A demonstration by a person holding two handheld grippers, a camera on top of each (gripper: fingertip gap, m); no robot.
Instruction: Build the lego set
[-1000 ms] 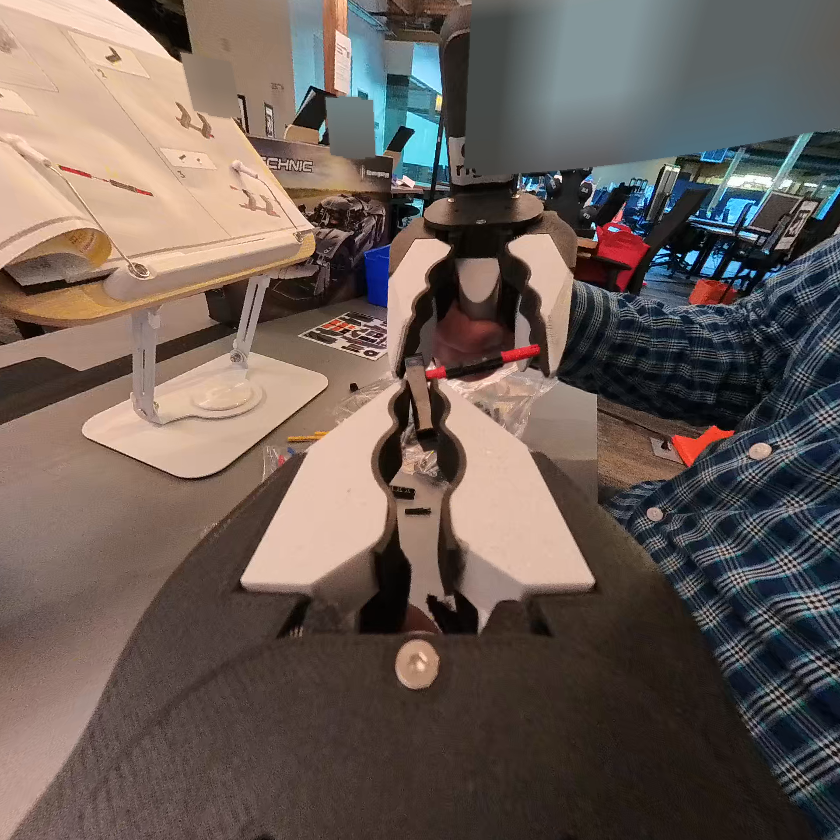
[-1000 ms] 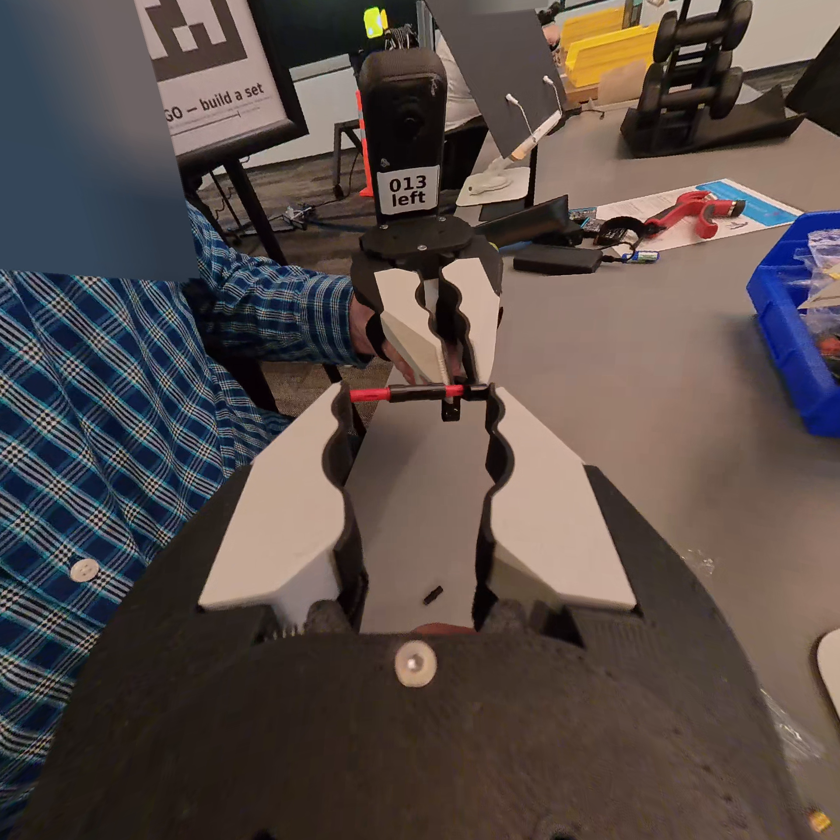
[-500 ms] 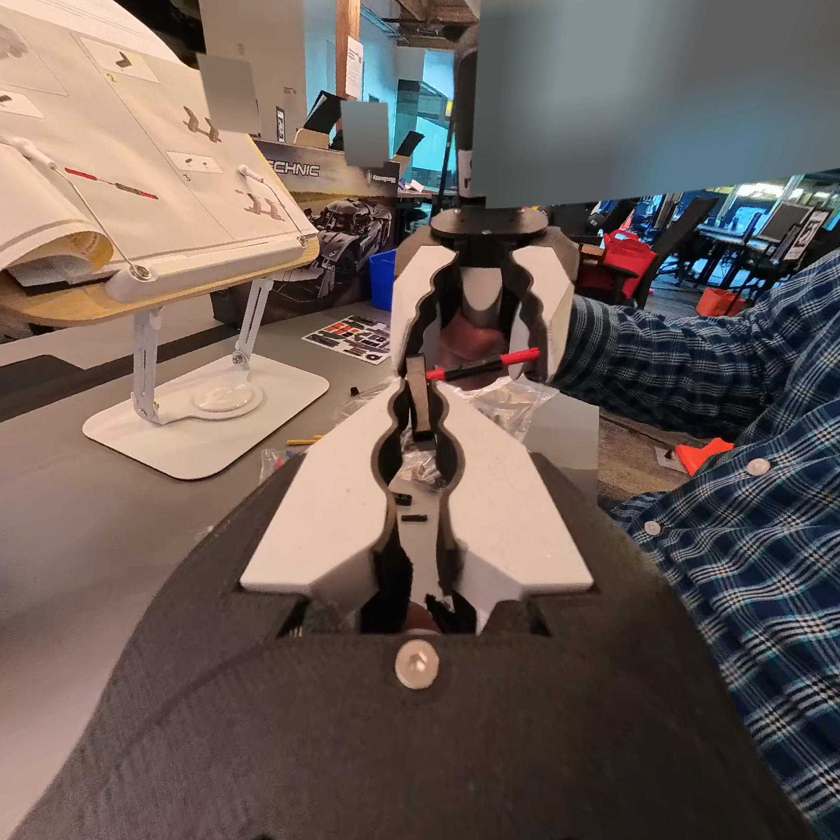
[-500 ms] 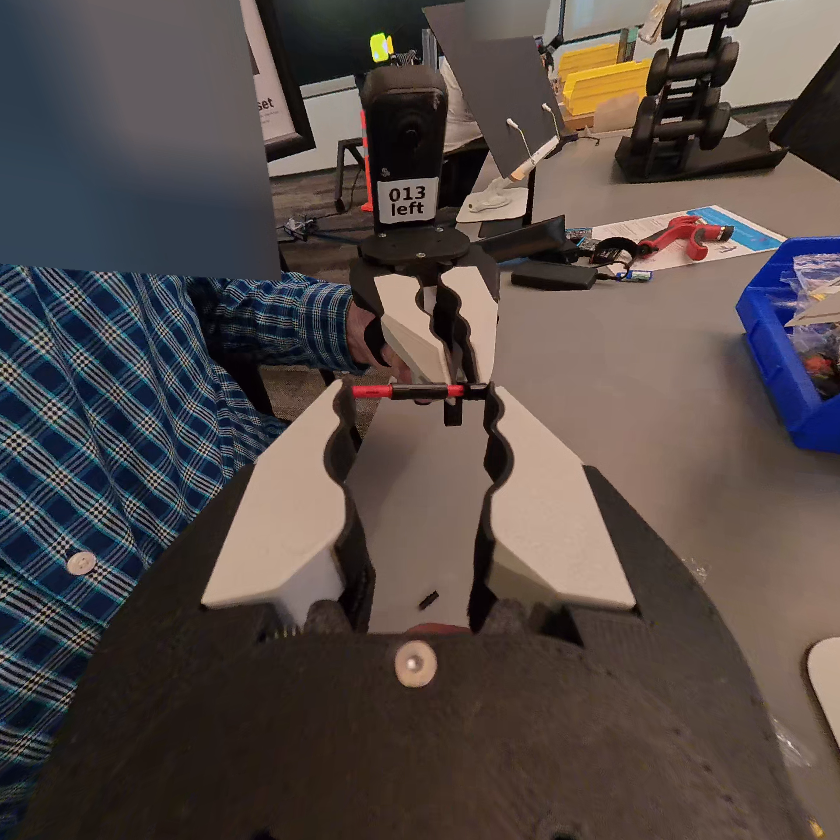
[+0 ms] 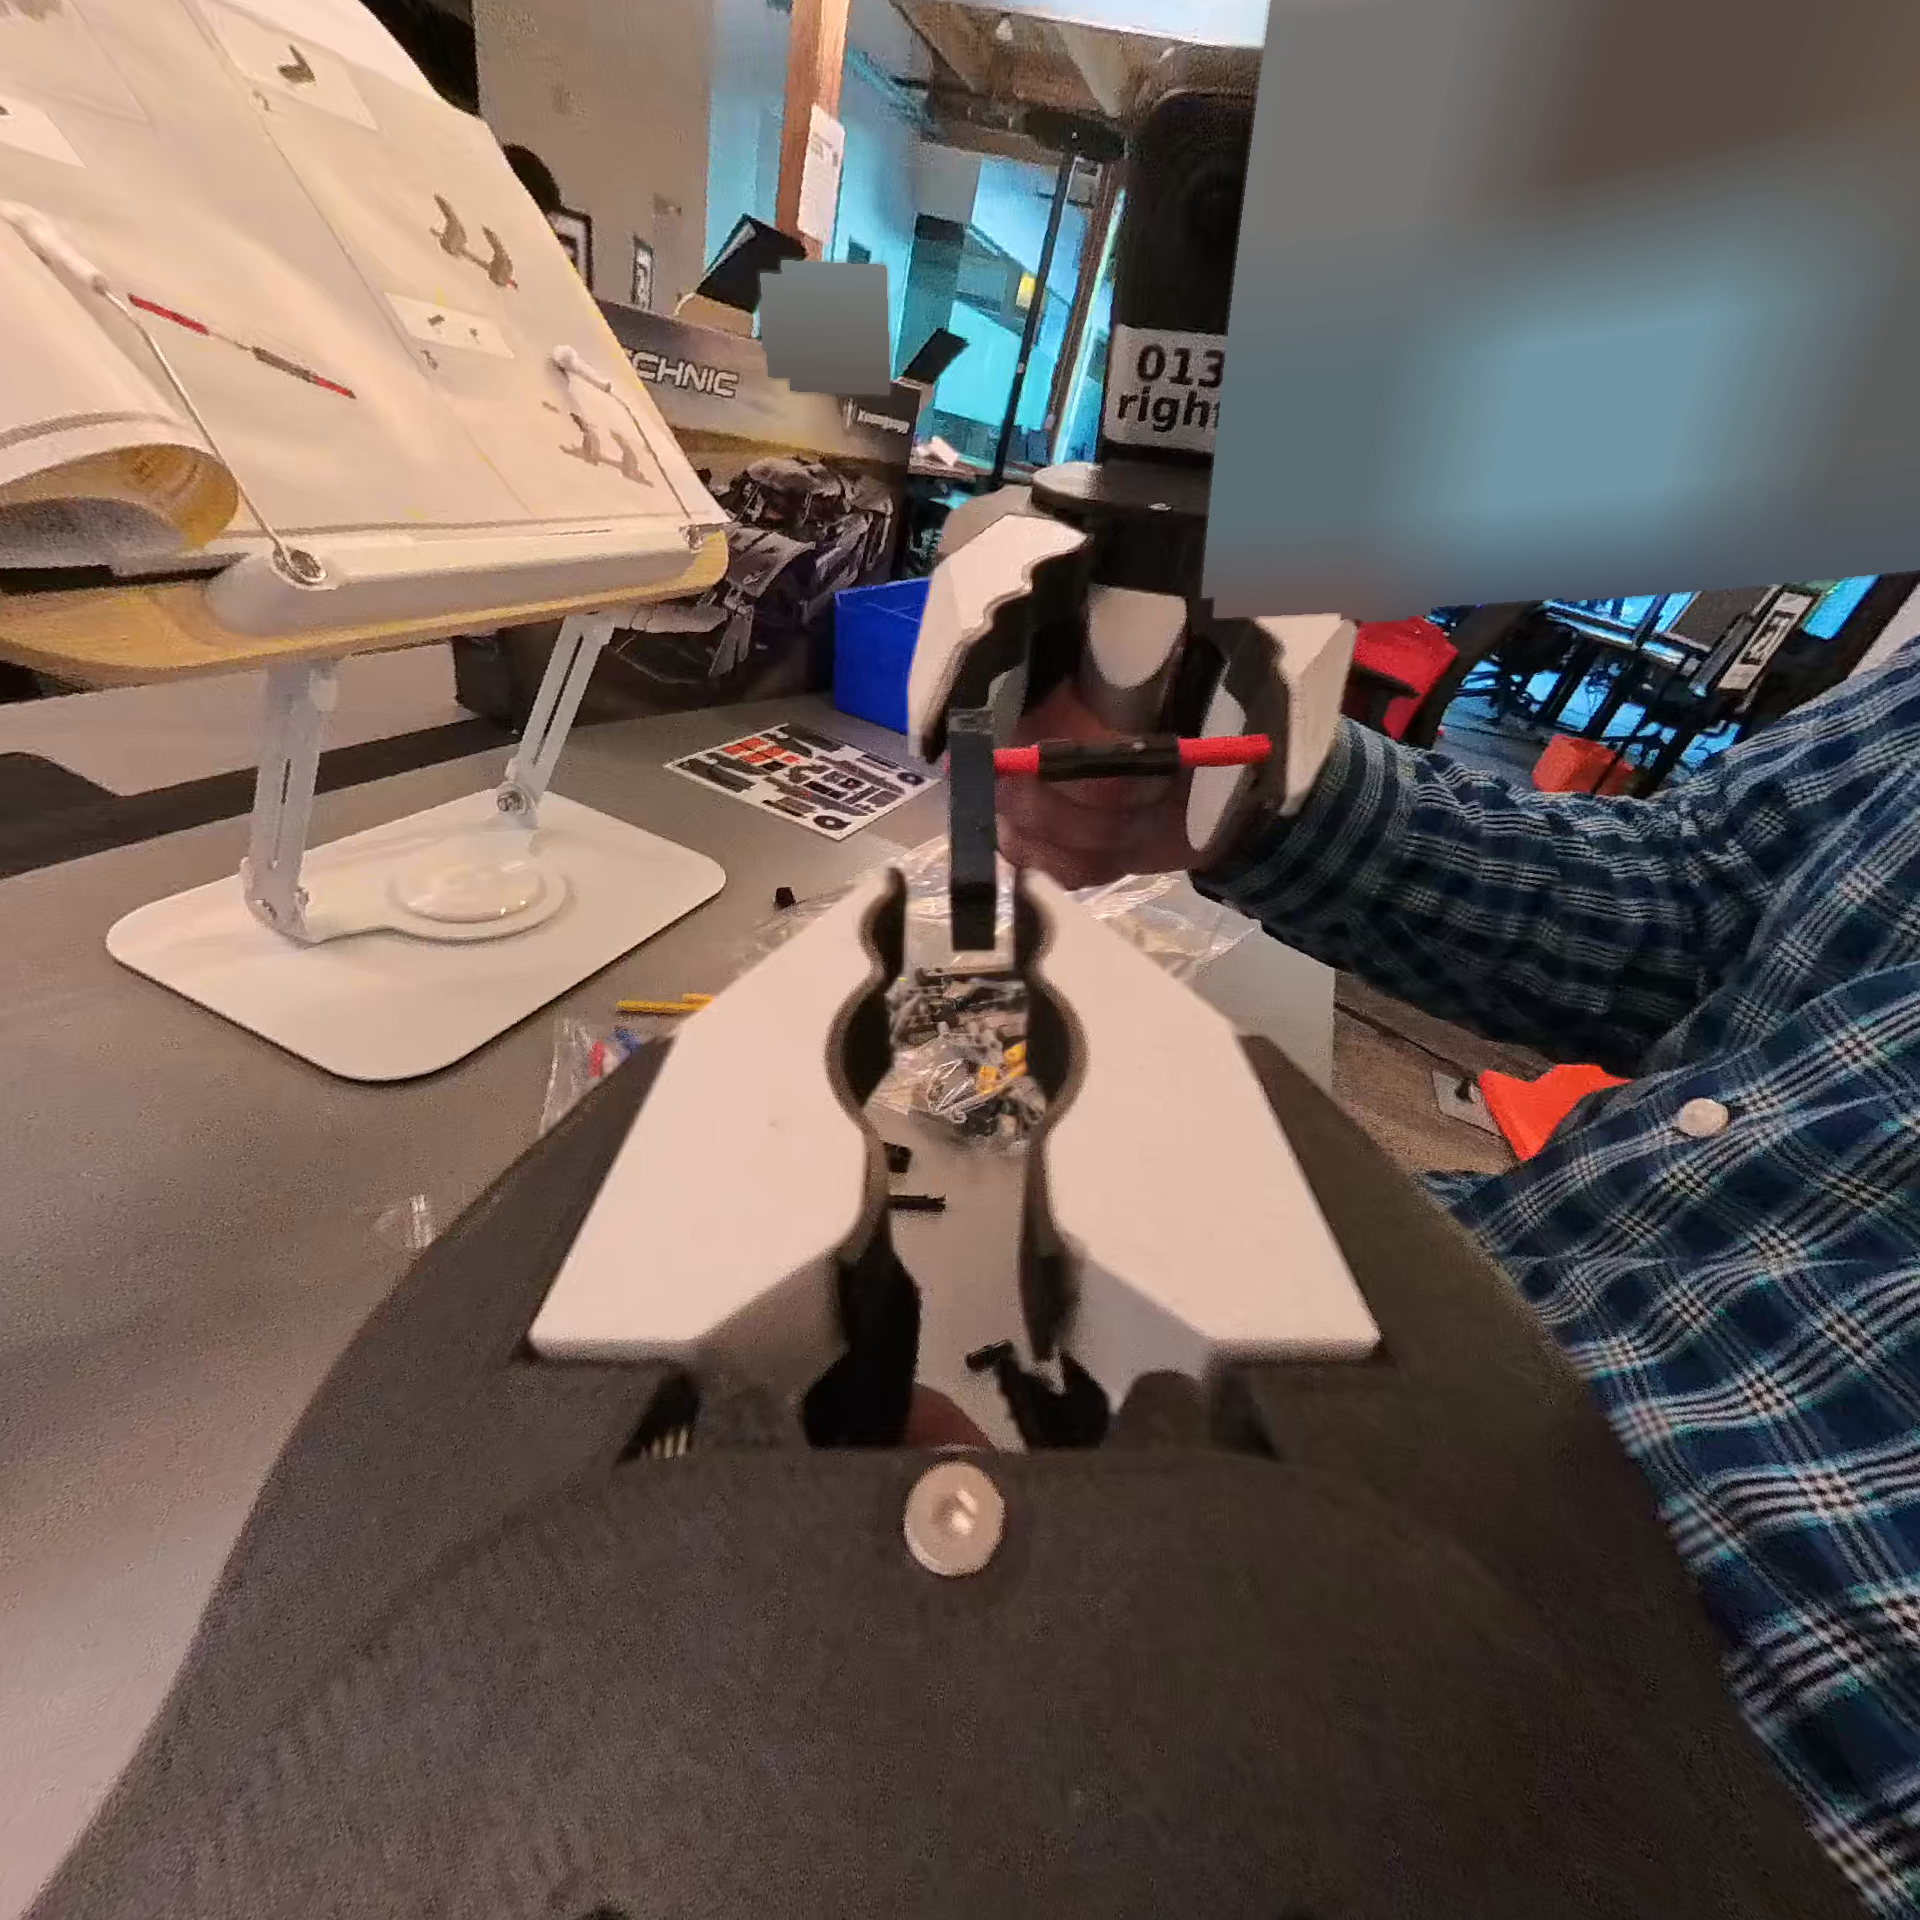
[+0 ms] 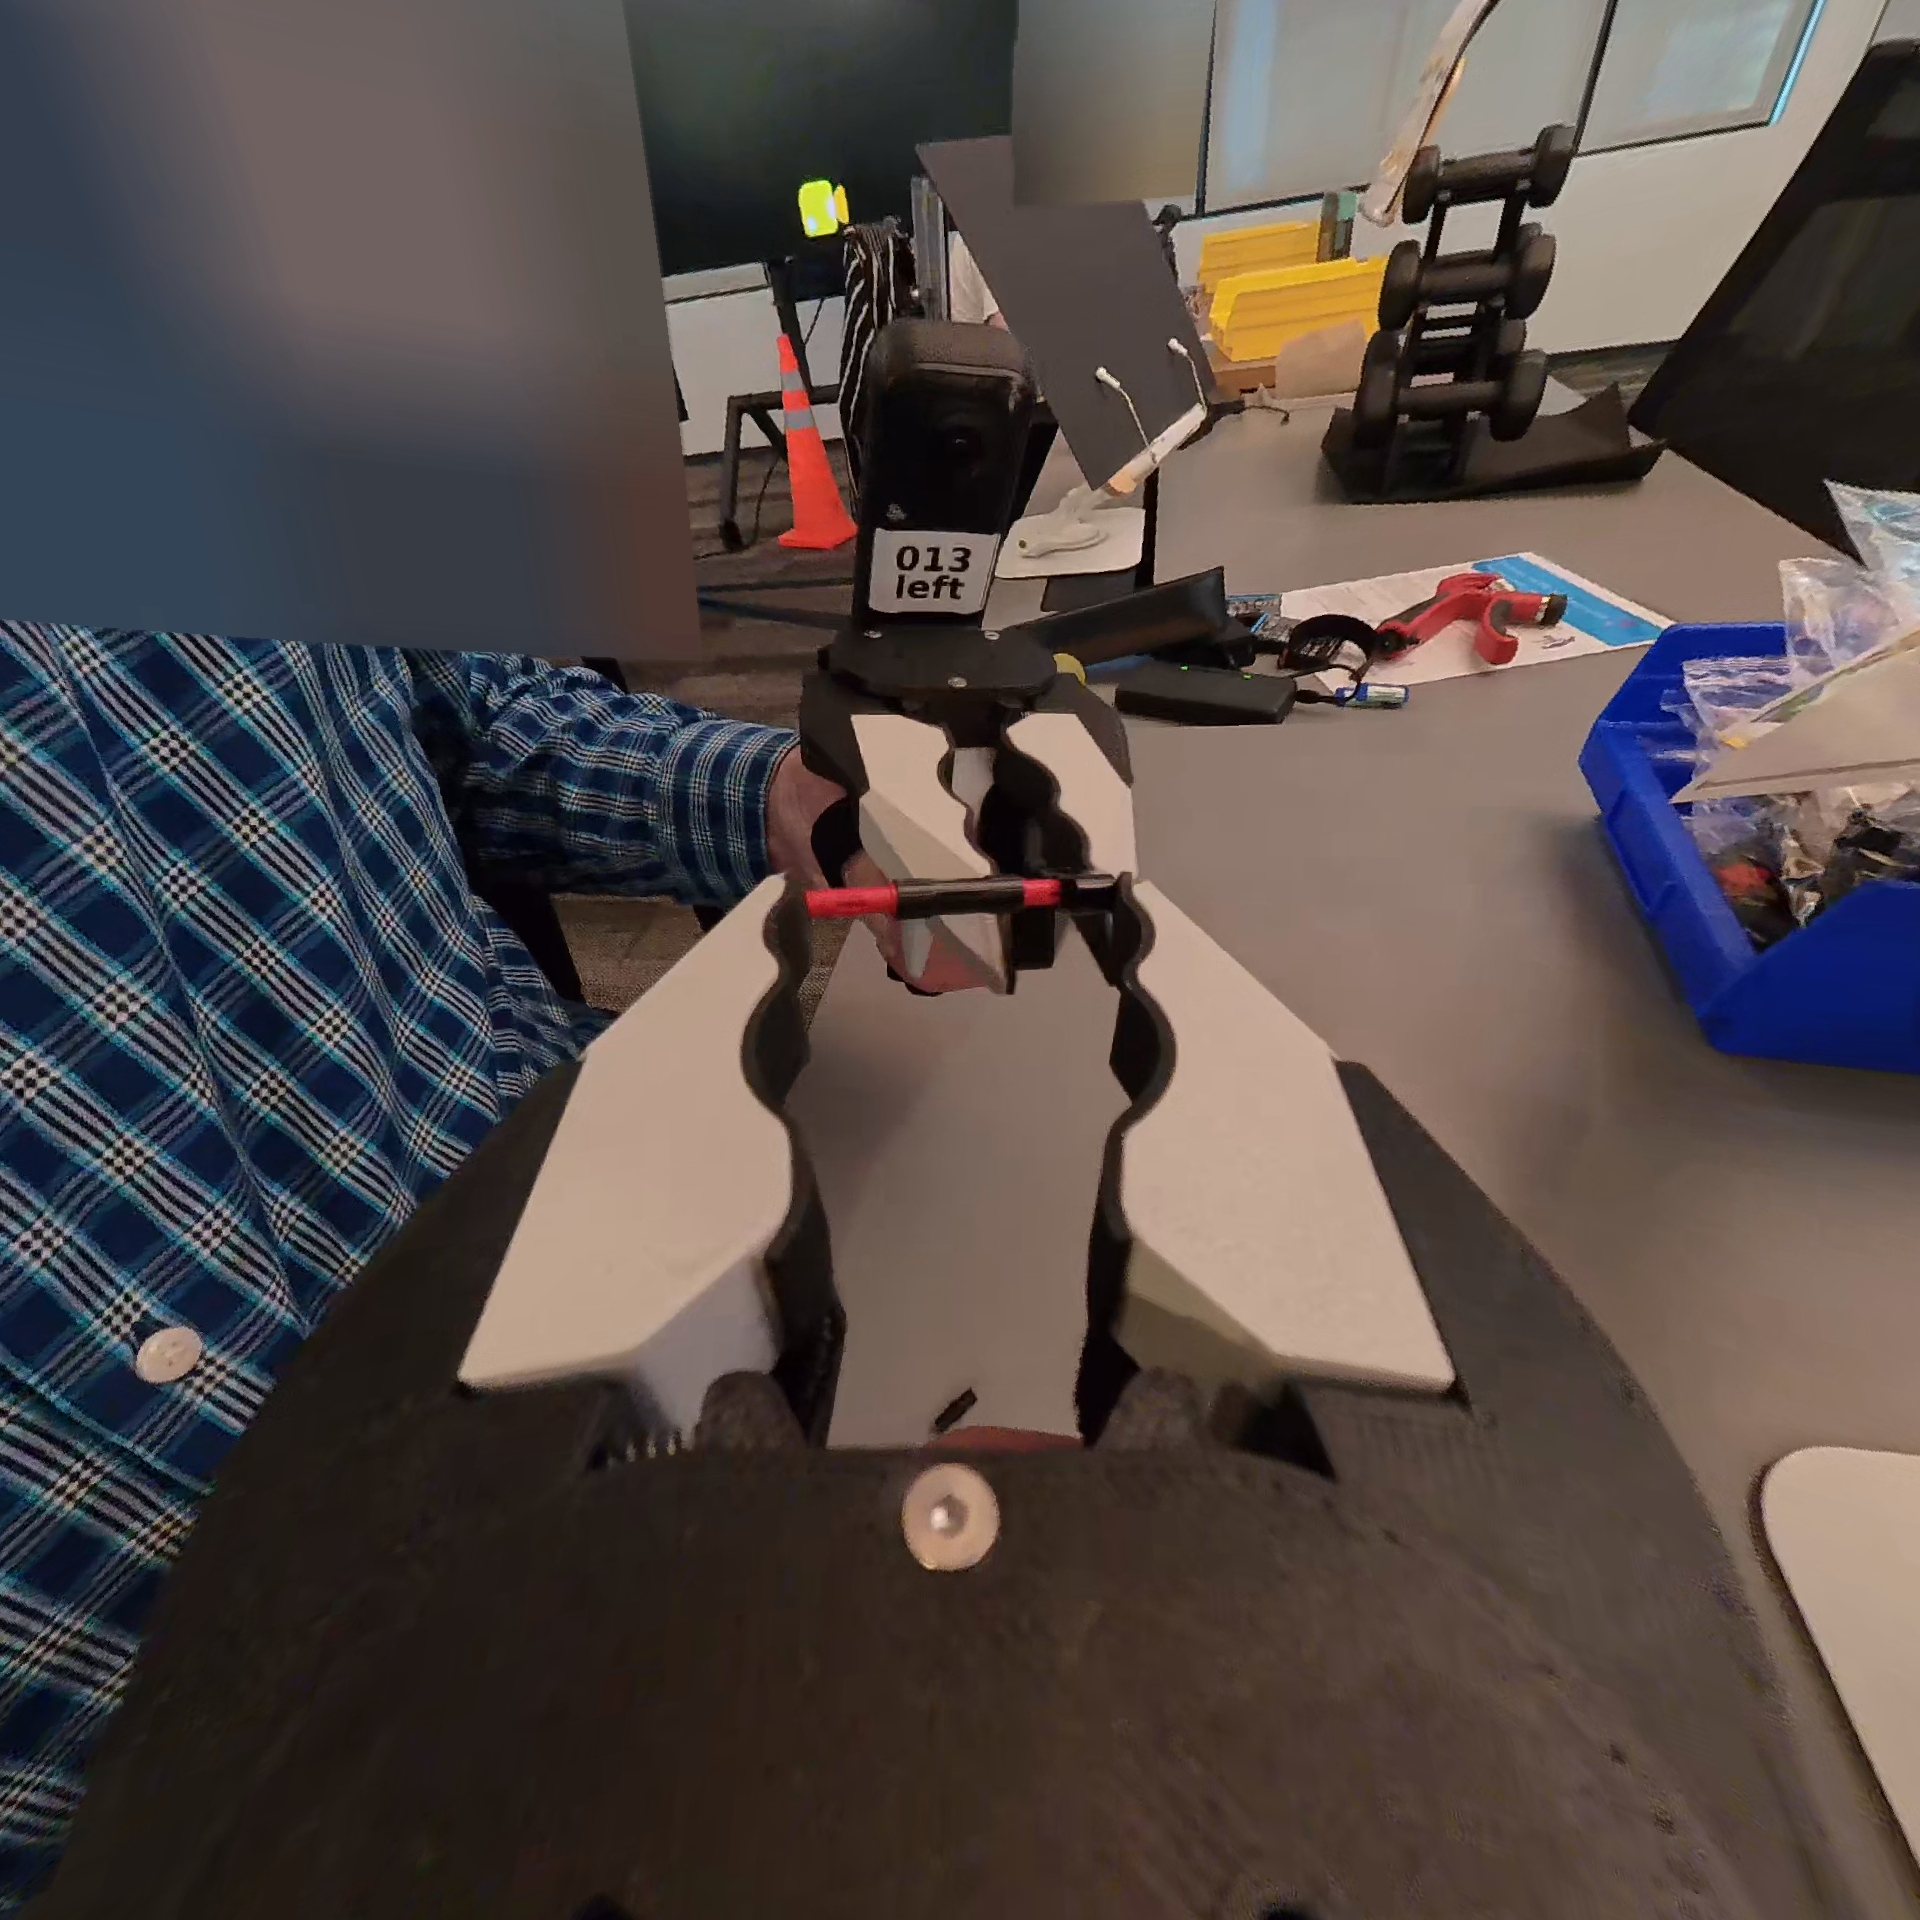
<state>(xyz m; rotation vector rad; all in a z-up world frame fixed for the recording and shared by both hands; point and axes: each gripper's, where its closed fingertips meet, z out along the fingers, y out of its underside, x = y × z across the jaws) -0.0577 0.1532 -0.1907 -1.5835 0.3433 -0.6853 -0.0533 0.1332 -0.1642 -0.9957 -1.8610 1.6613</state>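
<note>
My right gripper is shut on a red axle with a black sleeve, clamped end to end between its fingertips. A black beam hangs from one end of the axle. My left gripper faces the right gripper. Its jaws stand slightly apart around the beam's lower end, with a gap on each side. The left gripper also shows in the right wrist view, just behind the axle.
An instruction booklet rests on a white stand at left, with the set's box and a sticker sheet behind. A bag of parts lies below the grippers. A blue bin stands at right. A plaid sleeve is close by. The tips of both grippers are at nearly the same place.
My left gripper's jaws have parted and no longer pinch the black beam. The axle now sits level and more square to the left wrist view. The right gripper still clamps it.
</note>
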